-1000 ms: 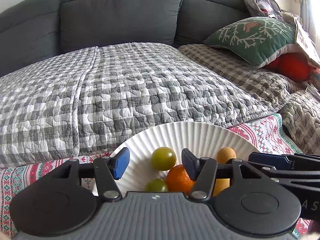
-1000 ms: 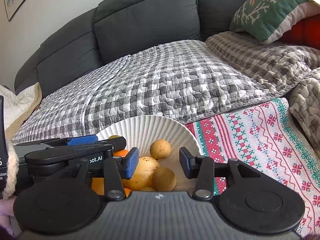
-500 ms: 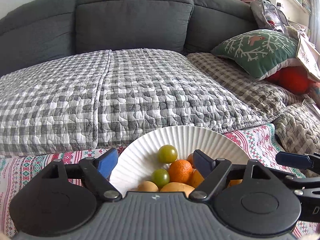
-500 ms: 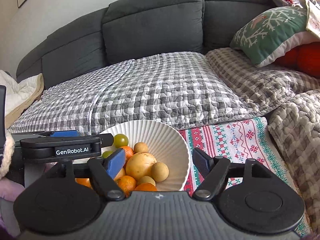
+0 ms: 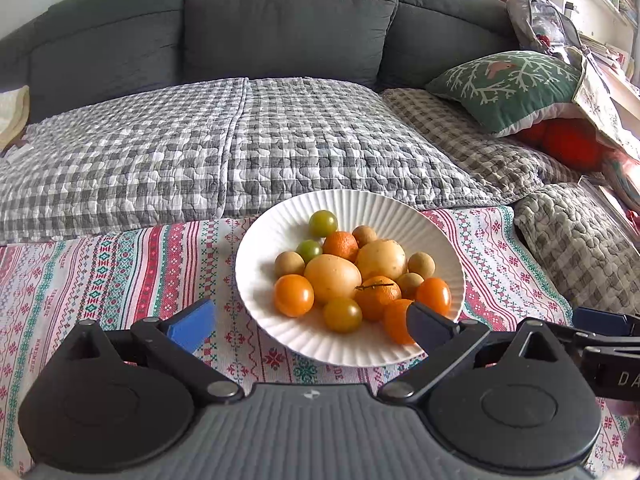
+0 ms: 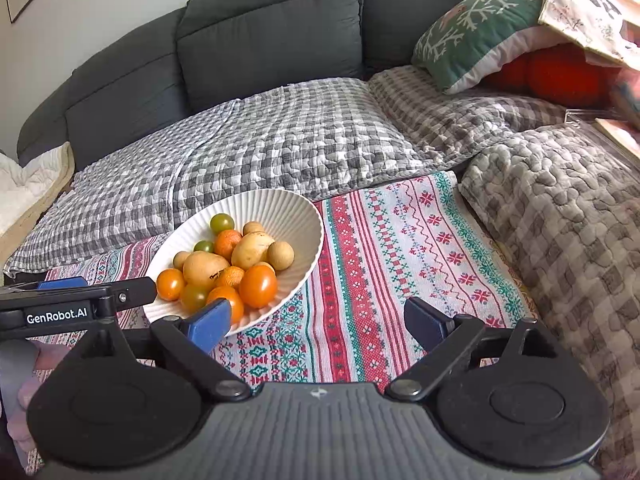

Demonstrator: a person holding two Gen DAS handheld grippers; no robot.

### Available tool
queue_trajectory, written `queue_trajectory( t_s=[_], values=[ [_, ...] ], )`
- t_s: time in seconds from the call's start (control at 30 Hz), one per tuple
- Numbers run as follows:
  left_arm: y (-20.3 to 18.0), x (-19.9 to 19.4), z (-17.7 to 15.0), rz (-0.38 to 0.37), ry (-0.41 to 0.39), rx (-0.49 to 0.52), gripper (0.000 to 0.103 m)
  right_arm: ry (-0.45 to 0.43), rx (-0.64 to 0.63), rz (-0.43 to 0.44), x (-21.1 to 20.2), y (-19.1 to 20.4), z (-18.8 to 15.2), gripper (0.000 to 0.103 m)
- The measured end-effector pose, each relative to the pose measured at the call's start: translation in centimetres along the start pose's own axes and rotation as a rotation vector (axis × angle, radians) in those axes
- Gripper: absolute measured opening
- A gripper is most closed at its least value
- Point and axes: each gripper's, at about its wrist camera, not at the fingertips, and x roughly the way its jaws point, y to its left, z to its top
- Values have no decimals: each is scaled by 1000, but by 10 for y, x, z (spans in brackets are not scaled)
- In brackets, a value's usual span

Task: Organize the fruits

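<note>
Far left in your right wrist view — a cream blanket point(image 6: 24, 188) bunched against the arm of the dark grey sofa point(image 6: 272, 28). A grey checked quilt point(image 5: 224, 148) covers the seat, its front edge just behind the patterned red-and-green cloth point(image 5: 132, 264). Your left gripper point(image 5: 310, 328) has just been opening and its jaws now stand wide, nothing between the pads; the blue fingertip point(image 5: 192, 324) hangs over bare cloth, the dark one overlaps the near right rim of the bowl in the picture. The white ribbed bowl point(image 5: 260, 240) sits on the cloth, holding all the fruit: two pale yellow fruits point(image 5: 332, 276) in the middle, orange tomatoes point(image 5: 294, 294), green tomatoes point(image 5: 323, 223), small brown round fruits point(image 5: 289, 263) and tangerines point(image 5: 341, 245) packed touching around them. Your right gripper point(image 6: 320, 322) has likewise just been opening, jaws spread wide and empty, over open cloth right of the bowl; its blue fingertip point(image 6: 210, 322) overlaps the bowl's near rim. Further right — a brown checked quilt point(image 6: 560, 232) lumps beside the cloth, with a green snowflake pillow point(image 5: 508, 88) on a red cushion point(image 5: 564, 140) behind.
</note>
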Motion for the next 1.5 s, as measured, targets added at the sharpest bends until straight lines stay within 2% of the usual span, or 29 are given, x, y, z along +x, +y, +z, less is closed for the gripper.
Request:
queue_trajectory(
  t_s=[0.13,0.33,0.53,0.7,0.87,1.0,1.17,1.5],
  values=[
    [0,-16,-14,24,31,-43,95,31,-13,-24,-12,1,-10,94],
    [-6,-36,-36,53,114,-42,95,70,-12,-60,-29,4,-20,96],
    [-8,-58,-65,90,169,-79,95,89,-69,-79,-46,17,-34,99],
    [-7,-80,-83,157,159,-87,95,109,-88,-98,-53,23,-46,101],
    [-9,-89,-82,217,166,-43,95,131,-138,-124,-55,35,-51,101],
    [-6,-94,-78,261,146,-58,95,132,-119,-112,-58,37,-47,102],
    [0,-91,-80,229,190,-113,95,140,-158,-126,-58,45,-50,102],
    [-3,-92,-83,244,199,-98,95,131,-194,-135,-58,54,-51,102]
  ],
)
